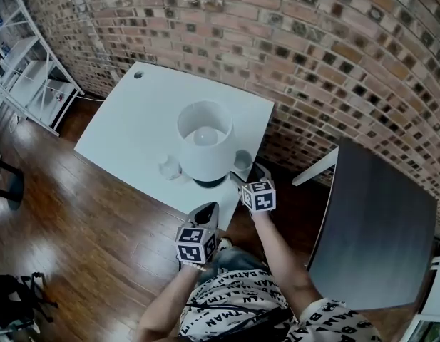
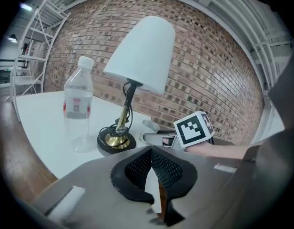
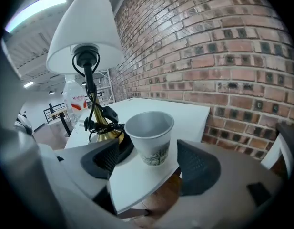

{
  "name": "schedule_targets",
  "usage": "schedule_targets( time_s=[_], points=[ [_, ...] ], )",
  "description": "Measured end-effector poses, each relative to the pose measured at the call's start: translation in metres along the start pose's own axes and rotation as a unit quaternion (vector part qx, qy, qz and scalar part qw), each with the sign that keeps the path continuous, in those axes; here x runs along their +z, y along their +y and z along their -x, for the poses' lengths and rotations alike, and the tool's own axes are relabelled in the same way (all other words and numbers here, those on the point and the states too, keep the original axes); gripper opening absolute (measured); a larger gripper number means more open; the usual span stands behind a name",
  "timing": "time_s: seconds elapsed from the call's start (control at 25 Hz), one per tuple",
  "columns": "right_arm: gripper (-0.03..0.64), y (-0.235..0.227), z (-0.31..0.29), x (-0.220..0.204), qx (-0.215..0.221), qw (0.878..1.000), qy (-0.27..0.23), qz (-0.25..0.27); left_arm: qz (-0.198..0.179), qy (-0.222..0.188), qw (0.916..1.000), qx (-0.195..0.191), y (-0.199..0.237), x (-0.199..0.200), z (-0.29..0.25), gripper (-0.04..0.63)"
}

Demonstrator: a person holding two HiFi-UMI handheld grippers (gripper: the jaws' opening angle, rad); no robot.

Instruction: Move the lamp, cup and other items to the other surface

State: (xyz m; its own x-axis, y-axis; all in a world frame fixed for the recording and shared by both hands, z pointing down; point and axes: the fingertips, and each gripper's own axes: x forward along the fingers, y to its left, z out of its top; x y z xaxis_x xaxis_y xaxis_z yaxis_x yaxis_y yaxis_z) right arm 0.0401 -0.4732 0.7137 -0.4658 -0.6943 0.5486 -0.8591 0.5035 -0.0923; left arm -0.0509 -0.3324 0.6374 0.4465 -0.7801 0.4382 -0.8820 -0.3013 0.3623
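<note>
3 items are seen on a white table (image 1: 127, 120) set against a brick wall (image 1: 312, 48): 1 lamp (image 1: 204, 144) with a white shade and a brass stem on a dark round base, 1 clear water bottle (image 1: 169, 167) just beside that base, and 1 paper cup (image 1: 242, 160) near the table's corner, on the lamp's other side. 1 dark table (image 1: 376, 234) is seen well apart to the right and is judged to be the other surface. None of the 3 items is judged to have been moved yet.

2 hand-held grippers are shown. The right gripper (image 1: 249, 172) is held wide open, and the cup stands upright on the white table between its 2 jaws. Both pads are apart from the cup's wall, so nothing is gripped. It is judged to be lined up this way so that the jaws can be closed on the cup's lower half.

The left gripper (image 1: 206, 212) is held with its 2 jaws brought together and nothing between them. It is kept back at the table's near edge, pointed toward the lamp base and the bottle, probably to leave room for the right gripper.

1 black cord (image 3: 96, 118) is wound around the lamp's stem, which is judged to keep it from trailing when the lamp is carried.
</note>
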Motion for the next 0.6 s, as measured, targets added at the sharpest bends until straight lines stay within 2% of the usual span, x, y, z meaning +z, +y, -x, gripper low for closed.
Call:
schedule_targets(
  time_s=[0.6],
  points=[
    [0.39,-0.004,-0.035,0.003,0.004,1.0,-0.007,-0.001,0.004,0.009,0.9999,0.012,0.017,-0.005,-0.013,0.0]
  ],
)
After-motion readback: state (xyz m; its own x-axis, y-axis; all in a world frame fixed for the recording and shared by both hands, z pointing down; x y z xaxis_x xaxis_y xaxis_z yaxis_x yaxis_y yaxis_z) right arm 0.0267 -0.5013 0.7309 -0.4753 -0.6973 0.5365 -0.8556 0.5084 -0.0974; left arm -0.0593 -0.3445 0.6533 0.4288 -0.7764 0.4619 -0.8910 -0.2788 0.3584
